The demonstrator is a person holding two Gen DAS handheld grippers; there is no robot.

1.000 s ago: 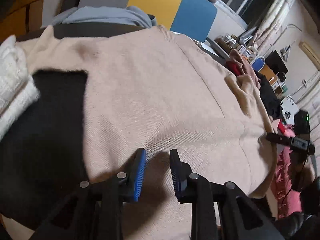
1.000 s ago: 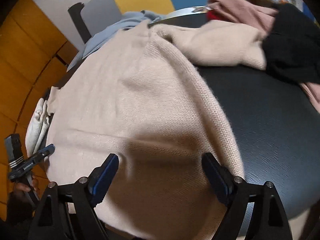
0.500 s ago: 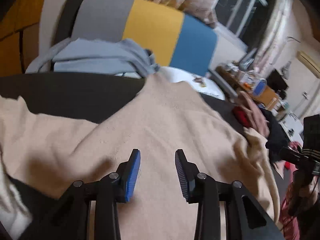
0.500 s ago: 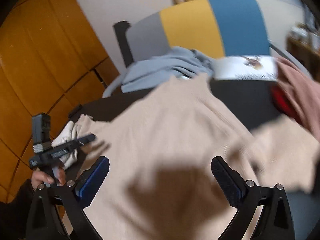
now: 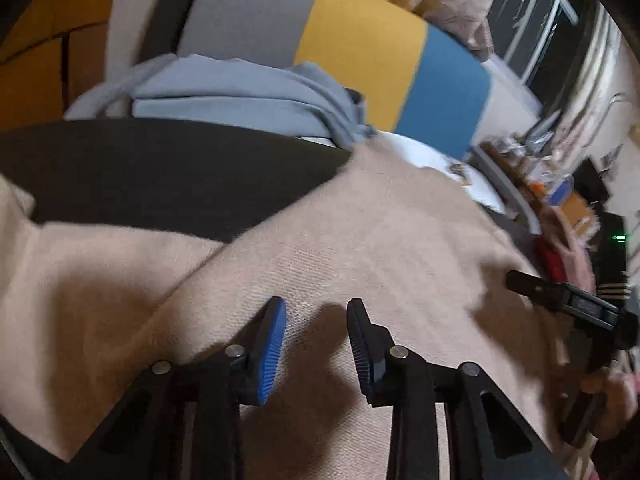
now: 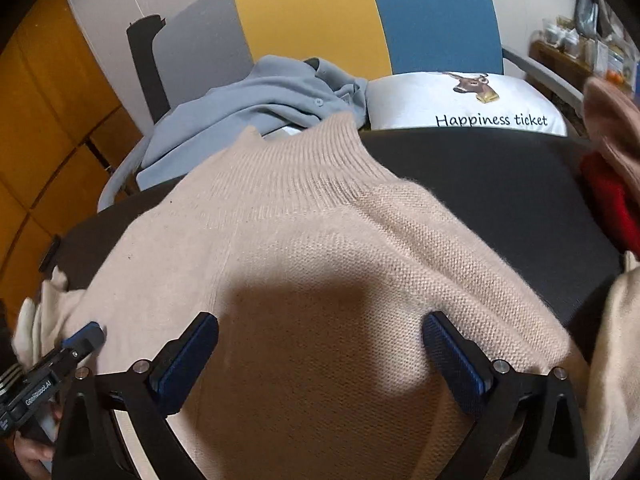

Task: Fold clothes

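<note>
Dark table [image 6: 480, 184], sweater [image 6: 320, 260] beneath jaws

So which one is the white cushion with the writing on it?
Find the chair with the grey, yellow and blue backrest. On its seat, right of the crumpled grey-blue shirt, lies the white cushion: the only thing bearing a deer's head and the words "Happiness ticket".

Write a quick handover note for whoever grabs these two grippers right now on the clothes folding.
Left gripper: open, jaws just narrowed, nothing between them, above the beige sweater.
Right gripper: wide open, empty, over the sweater's body below the ribbed collar.
Sweater lies spread on the dark table, collar toward the chair; no completed fold shows.
A grey-blue garment lies bunched behind it, pink and red clothes at the right edge.
Left: fold the sweater, then the rest.
</note>
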